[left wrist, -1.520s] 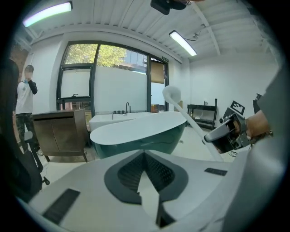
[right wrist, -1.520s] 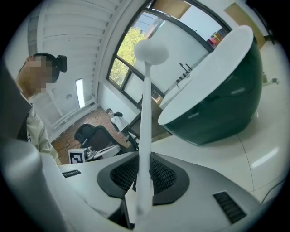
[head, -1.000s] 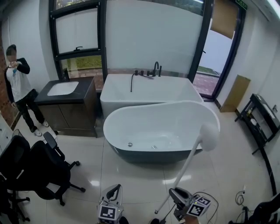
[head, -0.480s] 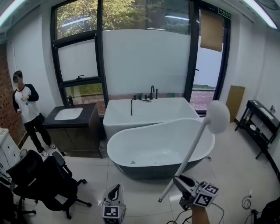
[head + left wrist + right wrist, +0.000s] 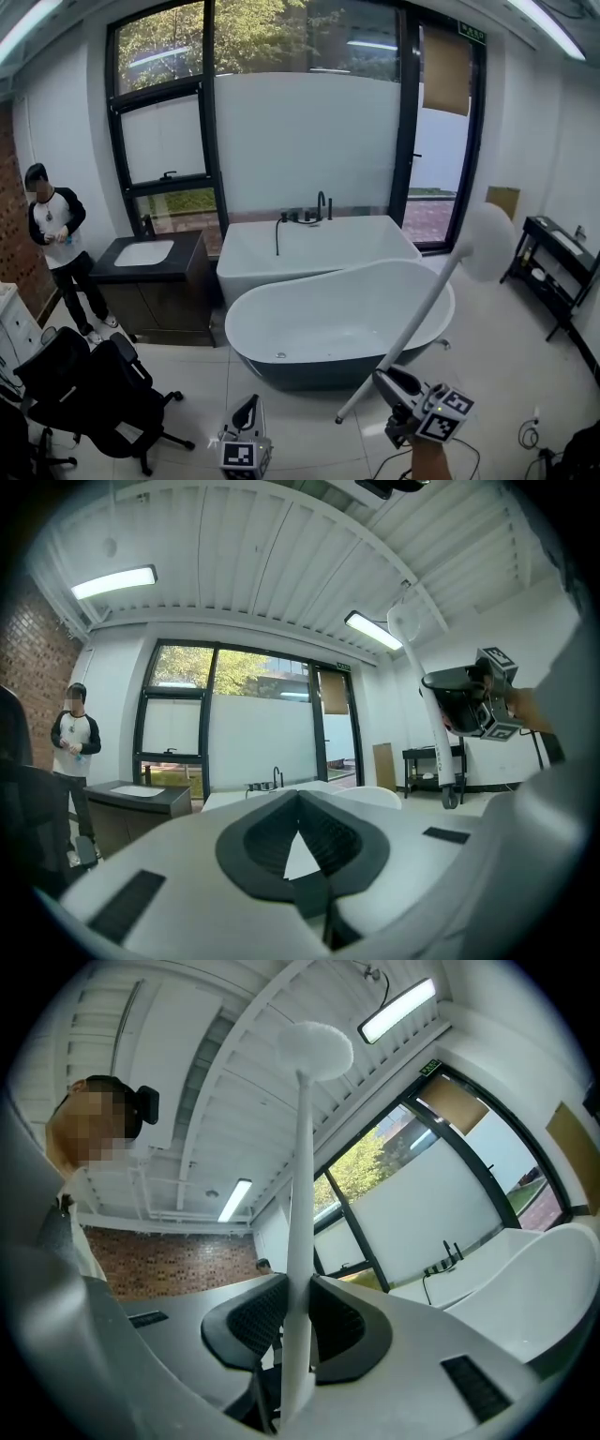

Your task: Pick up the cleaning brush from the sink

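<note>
Brush of white plastic, long-handled and round-headed, sits clenched in the right gripper, slanting toward one o'clock. Left gripper, at seven o'clock, is closed on nothing.

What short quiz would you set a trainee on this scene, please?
1. True or false: the right gripper has its jaws shut on the handle of the cleaning brush.
2. In the head view, where is the brush head relative to the oval bathtub?
A. Lying inside it
B. Raised in the air, up past its right end
C. Resting on the floor
3. Short answer: what do the jaws of the left gripper hold?

Key: 1 true; 2 B; 3 nothing, they are together and empty.
</note>
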